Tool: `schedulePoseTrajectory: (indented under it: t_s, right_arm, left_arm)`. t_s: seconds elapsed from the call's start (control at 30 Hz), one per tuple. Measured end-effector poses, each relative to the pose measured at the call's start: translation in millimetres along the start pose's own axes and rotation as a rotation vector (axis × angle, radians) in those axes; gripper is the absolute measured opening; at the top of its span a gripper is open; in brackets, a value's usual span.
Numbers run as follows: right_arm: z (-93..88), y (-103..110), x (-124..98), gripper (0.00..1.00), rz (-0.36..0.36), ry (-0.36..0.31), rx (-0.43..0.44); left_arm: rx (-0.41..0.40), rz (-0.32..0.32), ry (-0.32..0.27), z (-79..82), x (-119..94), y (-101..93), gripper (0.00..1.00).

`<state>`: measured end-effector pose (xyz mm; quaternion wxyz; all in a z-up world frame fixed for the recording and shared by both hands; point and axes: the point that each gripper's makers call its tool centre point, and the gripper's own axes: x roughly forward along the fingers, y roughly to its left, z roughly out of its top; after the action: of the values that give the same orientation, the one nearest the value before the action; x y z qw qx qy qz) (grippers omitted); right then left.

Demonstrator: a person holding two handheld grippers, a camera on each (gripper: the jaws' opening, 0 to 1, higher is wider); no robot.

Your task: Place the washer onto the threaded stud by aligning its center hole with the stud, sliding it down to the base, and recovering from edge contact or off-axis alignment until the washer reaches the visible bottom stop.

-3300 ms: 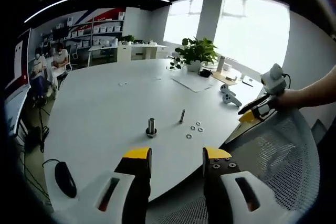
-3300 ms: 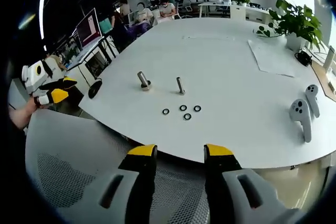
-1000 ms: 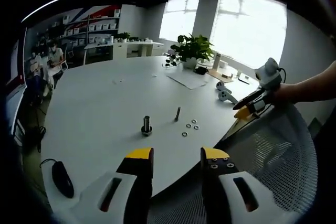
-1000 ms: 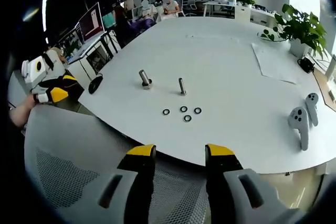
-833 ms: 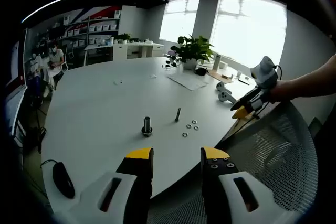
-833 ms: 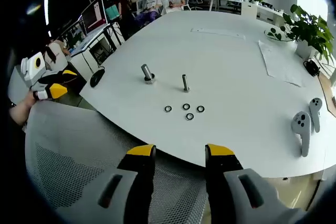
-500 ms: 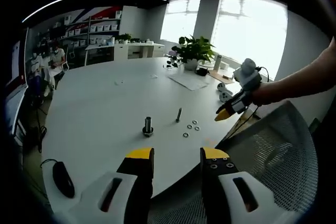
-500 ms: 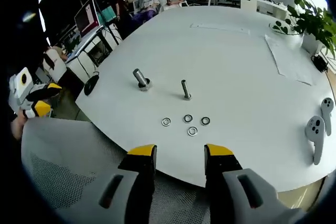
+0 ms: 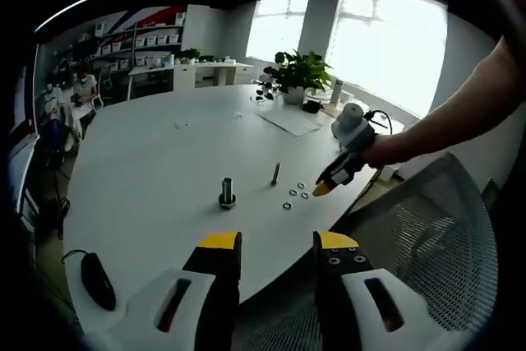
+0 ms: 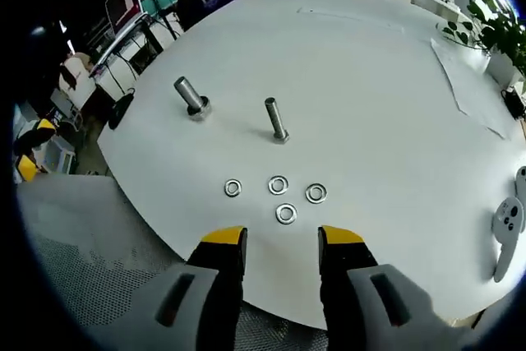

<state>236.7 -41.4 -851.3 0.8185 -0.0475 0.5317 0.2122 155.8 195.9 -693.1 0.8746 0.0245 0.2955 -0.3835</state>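
Observation:
Several flat steel washers [image 10: 286, 214] lie loose on the white table [image 10: 394, 121], just beyond my right gripper [image 10: 281, 237], which is open and holds nothing. Behind them a thin threaded stud [image 10: 275, 119] stands upright, and a thicker bolt [image 10: 191, 96] on a wide base stands to its left. In the left gripper view the washers [image 9: 293, 195], the thin stud [image 9: 275, 174] and the thick bolt [image 9: 226, 193] sit mid-table. My left gripper [image 9: 278, 242] is open and back from the table edge. The right gripper [image 9: 325, 186], held by a hand, hovers beside the washers.
A mesh chair back [image 9: 411, 269] is under both grippers. A black mouse [image 9: 97, 279] lies near the table's edge, a grey handheld controller [image 10: 505, 228] at the right edge, a paper sheet [image 10: 477, 80] and a potted plant [image 9: 300, 80] at the far side. People sit at desks in the background.
My right gripper has come forward and down from beside the chair to just short of the washers, still open. The left gripper has barely moved.

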Motion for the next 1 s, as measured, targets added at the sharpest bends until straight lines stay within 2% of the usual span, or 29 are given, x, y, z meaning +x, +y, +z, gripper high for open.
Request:
schedulePoseTrajectory:
  t_s: [0.3, 0.47, 0.5, 0.63, 0.83, 0.9, 1.0]
  right_arm:
    - [2.4, -12, 16, 0.36, -0.008, 0.011, 0.026]
    - [11.2, -13, 12, 0.36, -0.012, -0.017, 0.047]
    - [15.4, -12, 11, 0.36, -0.012, -0.033, 0.042]
    - [14.5, -9, 9, 0.36, -0.017, -0.020, -0.050]
    - [11.7, -3, 8, 0.35, -0.011, -0.009, -0.098]
    - [7.5, -4, 5, 0.31, -0.010, 0.011, -0.130]
    - [0.7, -4, 3, 0.30, -0.010, 0.033, -0.165]
  left_arm:
    - [-0.005, 0.014, -0.002, 0.1, -1, 2.7, 0.32]
    - [-0.004, 0.014, 0.004, -1.0, -1, 3.1, 0.32]
    - [-0.005, 0.015, 0.006, -1.3, -1, 3.4, 0.32]
    - [-0.012, 0.019, 0.003, -1.1, -1, 4.7, 0.31]
    - [-0.009, 0.019, 0.011, -2.2, 0, 4.3, 0.31]
    - [-0.011, 0.021, 0.007, -1.3, -1, 4.6, 0.31]
    - [-0.013, 0.025, 0.002, -0.5, -1, 5.6, 0.31]
